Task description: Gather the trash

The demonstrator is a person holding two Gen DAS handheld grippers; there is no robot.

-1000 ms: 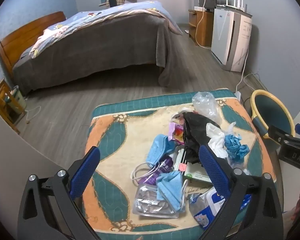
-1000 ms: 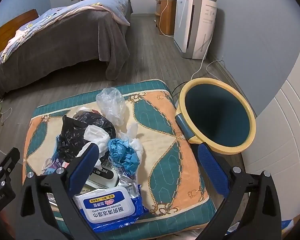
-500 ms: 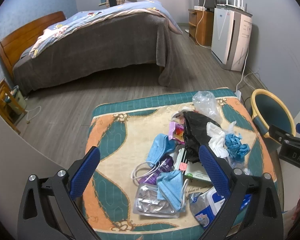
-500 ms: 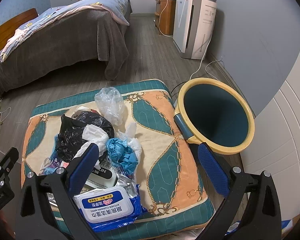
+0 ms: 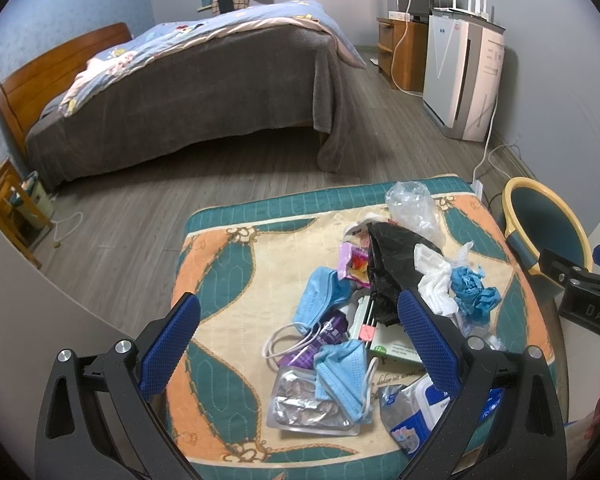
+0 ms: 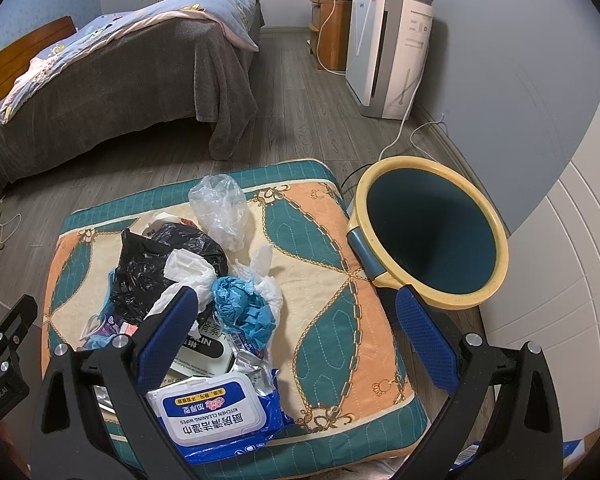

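Both grippers hovering, fingers spread, gripping nothing; right gripper (image 6: 296, 336) best pinching blue paper wad (image 6: 244, 308) at crown, carrying to bin (image 6: 432, 236)

Slight drift only in the right wrist view: cushion (image 6: 324, 280) and trash pile edging a little toward the upper left of the frame, wipes pack (image 6: 216, 412) slightly lower, bin (image 6: 496, 240) nudged left. Left wrist view practically unchanged, both grippers equally wide apart.

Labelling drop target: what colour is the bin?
Dark teal bin with a yellow rim; the right wrist view shows it best.
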